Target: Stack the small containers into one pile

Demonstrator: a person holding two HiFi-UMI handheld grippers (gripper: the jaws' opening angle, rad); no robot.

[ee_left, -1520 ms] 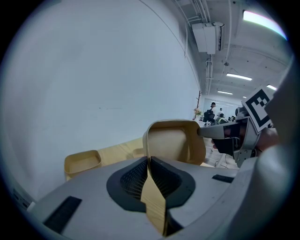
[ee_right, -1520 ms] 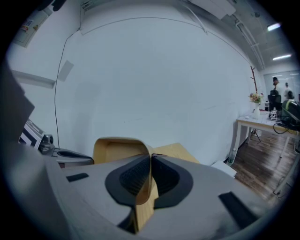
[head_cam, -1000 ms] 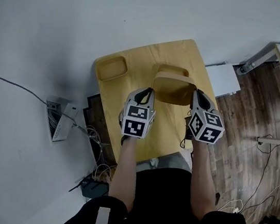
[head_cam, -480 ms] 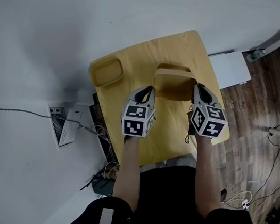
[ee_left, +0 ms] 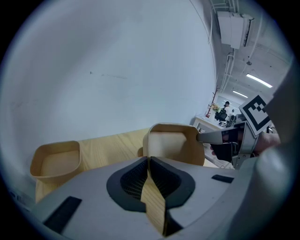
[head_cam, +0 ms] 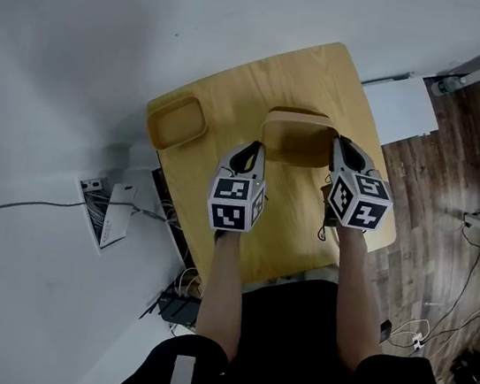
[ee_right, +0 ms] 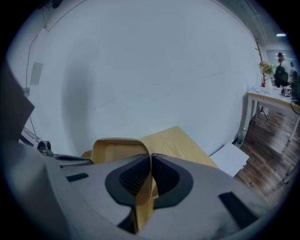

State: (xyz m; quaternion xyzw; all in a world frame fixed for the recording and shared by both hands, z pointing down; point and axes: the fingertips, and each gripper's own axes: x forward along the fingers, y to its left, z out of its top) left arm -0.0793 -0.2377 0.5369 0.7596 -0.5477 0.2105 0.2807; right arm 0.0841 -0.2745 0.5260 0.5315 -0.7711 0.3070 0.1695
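Roughly midway. Gripping the top container [head_cam: 297, 140] by opposite rims, left gripper [head_cam: 248, 149] and right gripper [head_cam: 343, 148] each clamped on its wall, just above a second container [head_cam: 298, 113] on the table [head_cam: 266, 79] (nesting not yet finished). Leaving a third container [head_cam: 177, 122], well apart at left, to add.

Soft even light, fisheye-warped edges

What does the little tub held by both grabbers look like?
The held container is a small tan tub that looks wooden, with rounded corners and its open side up. It hangs above the wooden table. The left gripper and the right gripper each have jaws shut on its rim, one on each side. A second container peeks out behind it.
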